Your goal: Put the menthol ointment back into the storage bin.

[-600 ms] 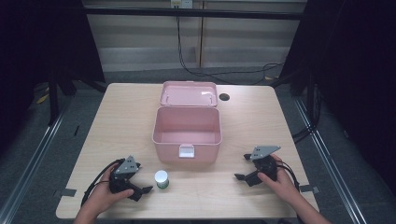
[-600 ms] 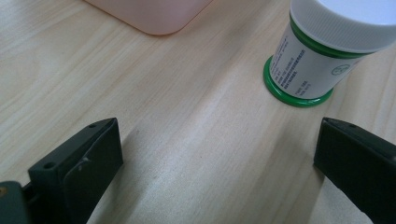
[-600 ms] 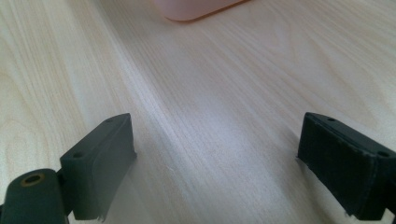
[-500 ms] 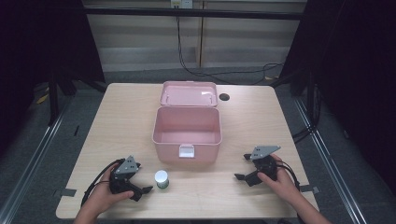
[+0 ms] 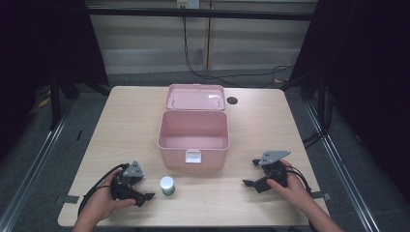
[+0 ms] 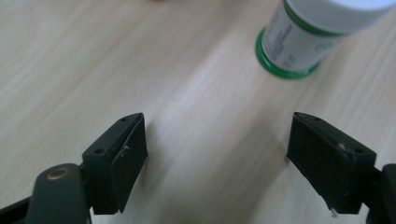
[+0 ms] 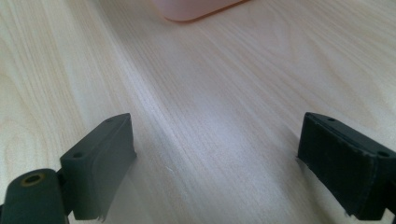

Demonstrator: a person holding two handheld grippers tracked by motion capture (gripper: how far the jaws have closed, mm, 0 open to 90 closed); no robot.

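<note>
Your table (image 5: 121,130) is pale wood with fine grain. On it stand a pink box (image 5: 193,137) and a white bottle (image 6: 310,35) with green bands. Both your grippers' jaws are black.

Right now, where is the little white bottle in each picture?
High view: the white bottle stands on the table, in front of the pink box, beside the left gripper.
Left gripper view: top right, beyond the open jaws.
Right gripper view: not in it.
Shared landmark: the pink box.
</note>
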